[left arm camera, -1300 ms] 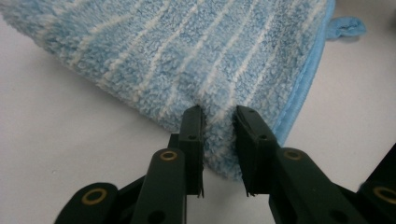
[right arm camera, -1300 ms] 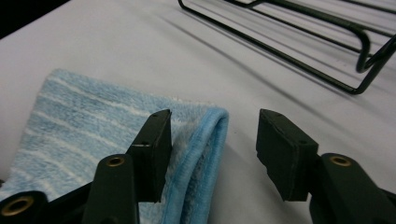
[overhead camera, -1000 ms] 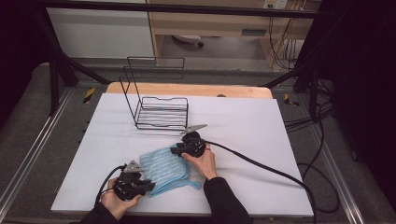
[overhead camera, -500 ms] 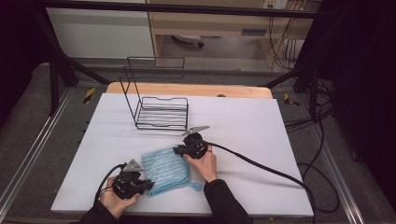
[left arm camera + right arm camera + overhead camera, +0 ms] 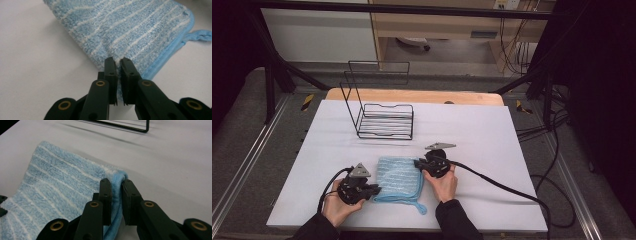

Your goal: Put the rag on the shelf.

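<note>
A light blue striped cloth lies on the white table near its front edge, between my two grippers. My left gripper is shut on the cloth's near left corner; in the left gripper view the pile of the cloth is pinched between the jaws of the gripper. My right gripper is shut on the cloth's far right corner, and its jaws clamp the bound edge of the cloth. Both pairs of jaws have just been closing, with cloth between them.
A black wire rack stands upright behind the cloth toward the table's back left; its base wire lies beyond the right gripper. A blue hanging loop trails from the cloth's front right corner. Cables run off to the right and left.
The right gripper has moved to the right with the cloth's corner, and the cloth now lies squarer and more compact. The left gripper has stayed in place on its corner.
</note>
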Action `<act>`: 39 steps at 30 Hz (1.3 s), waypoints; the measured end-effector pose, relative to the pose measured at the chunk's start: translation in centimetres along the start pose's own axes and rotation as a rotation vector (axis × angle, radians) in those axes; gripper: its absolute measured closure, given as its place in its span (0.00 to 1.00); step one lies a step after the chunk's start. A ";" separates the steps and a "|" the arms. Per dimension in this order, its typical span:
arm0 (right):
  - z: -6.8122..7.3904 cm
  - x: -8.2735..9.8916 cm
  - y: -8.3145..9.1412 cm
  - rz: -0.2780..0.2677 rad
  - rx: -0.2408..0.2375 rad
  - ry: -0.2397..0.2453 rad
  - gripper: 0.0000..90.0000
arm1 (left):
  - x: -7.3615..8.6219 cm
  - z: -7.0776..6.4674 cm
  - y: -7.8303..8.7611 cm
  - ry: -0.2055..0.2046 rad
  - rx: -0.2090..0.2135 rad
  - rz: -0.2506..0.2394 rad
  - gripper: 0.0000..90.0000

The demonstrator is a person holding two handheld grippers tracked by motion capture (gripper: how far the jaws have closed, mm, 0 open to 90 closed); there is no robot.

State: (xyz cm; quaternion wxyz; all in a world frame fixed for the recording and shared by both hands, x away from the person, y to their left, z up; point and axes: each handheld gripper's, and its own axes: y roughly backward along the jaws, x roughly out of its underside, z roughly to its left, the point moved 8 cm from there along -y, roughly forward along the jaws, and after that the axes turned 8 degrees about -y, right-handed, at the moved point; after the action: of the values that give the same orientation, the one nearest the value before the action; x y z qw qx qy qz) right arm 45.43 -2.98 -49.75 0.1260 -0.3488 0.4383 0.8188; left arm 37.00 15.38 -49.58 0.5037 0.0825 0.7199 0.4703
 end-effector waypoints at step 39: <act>-3.9 0.0 6.4 -0.014 -0.084 0.114 0.04 | -3.1 5.4 1.5 0.076 -0.096 -0.095 0.12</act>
State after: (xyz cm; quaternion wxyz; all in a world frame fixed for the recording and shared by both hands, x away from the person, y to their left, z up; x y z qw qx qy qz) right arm 43.91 -9.90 -47.17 0.0917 -0.4031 0.4074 0.8143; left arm 42.33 17.54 -46.71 0.5009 0.0061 0.7182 0.4829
